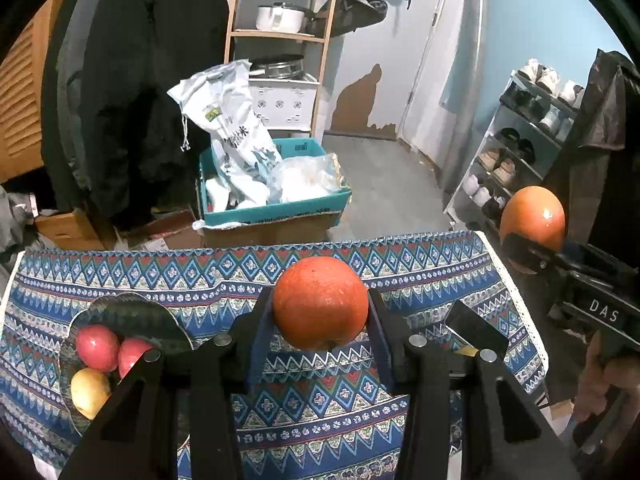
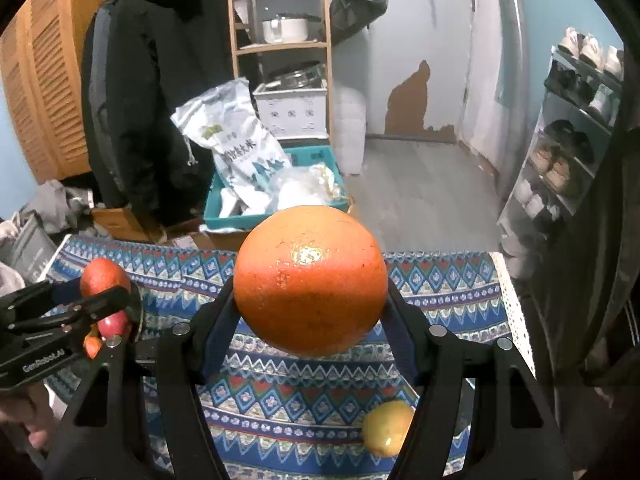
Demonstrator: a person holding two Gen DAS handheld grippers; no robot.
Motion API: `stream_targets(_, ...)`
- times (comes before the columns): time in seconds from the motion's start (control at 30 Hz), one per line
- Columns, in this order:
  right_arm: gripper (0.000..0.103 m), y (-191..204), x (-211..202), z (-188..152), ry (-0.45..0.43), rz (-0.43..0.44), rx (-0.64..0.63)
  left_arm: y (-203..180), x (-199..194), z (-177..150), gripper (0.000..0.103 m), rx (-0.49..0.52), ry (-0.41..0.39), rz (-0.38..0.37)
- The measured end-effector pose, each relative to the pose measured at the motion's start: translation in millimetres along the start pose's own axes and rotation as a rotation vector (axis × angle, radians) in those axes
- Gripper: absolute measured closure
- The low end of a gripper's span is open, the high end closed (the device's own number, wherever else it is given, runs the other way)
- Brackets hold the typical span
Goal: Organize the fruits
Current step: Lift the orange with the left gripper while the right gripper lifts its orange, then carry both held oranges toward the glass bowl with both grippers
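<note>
My left gripper (image 1: 320,304) is shut on a small orange (image 1: 320,302) and holds it above the patterned tablecloth (image 1: 224,280). A dark plate (image 1: 120,310) at the left carries two red apples (image 1: 98,346) and a yellow fruit (image 1: 90,392). My right gripper (image 2: 310,292) is shut on a larger orange (image 2: 310,280), also held off the table. A yellow fruit (image 2: 388,428) lies on the cloth below it, to the right. Each gripper shows in the other's view: the right gripper (image 1: 534,236) with its orange (image 1: 532,218), the left gripper (image 2: 106,284) with its orange (image 2: 105,276).
Beyond the table's far edge stand a teal box (image 1: 276,208) with white bags, a wooden shelf (image 1: 276,36), hanging dark coats (image 1: 132,80) and a shoe rack (image 1: 516,140) at the right. A dark flat object (image 1: 476,326) lies on the cloth's right side.
</note>
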State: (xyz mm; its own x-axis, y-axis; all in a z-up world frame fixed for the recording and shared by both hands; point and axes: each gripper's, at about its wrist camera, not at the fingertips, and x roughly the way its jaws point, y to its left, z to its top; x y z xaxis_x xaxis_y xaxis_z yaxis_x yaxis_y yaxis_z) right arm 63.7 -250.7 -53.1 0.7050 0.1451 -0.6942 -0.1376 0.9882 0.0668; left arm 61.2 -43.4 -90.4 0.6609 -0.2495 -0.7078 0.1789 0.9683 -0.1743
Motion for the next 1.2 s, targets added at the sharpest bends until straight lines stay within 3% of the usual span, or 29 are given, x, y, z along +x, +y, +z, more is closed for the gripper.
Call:
stream_targets(0.7,0.036,32.8,-9.6,14.6,-0.035,0.049,-0.042,15.1,-28.6,0.8,0.058,-0.017,-0.052,0.018)
stream_targets(1.2,0.036,85.6,7.8,25.3,-0.016,0.119,-0.105,60.9,-41.0,-4.6,0.058,-0.09,-0.063,0.066)
